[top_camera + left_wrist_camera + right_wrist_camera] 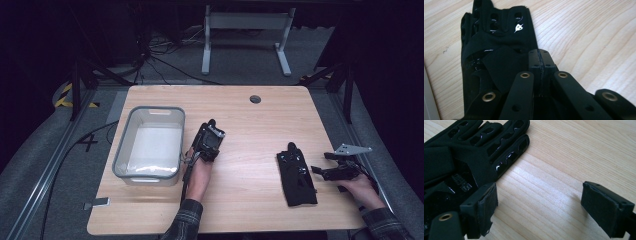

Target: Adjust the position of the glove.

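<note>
Left gripper [540, 56] has its jaws fully closed, pads pressed together on the edge of a black fabric glove with glossy ribbed fingers [496, 50]; in its own view the cloth sits pinched between the pads, and the glove lies along the light wooden table [586, 37]. In the high view this gripper [210, 137] is just right of a grey plastic tub [150, 112]. A second black padded glove [296, 175] lies flat on the table's right half. Right gripper [539, 207] is wide open, nothing held, left pad just beside that glove [474, 157]; the high view puts this gripper [320, 171] close to the glove's right edge.
</note>
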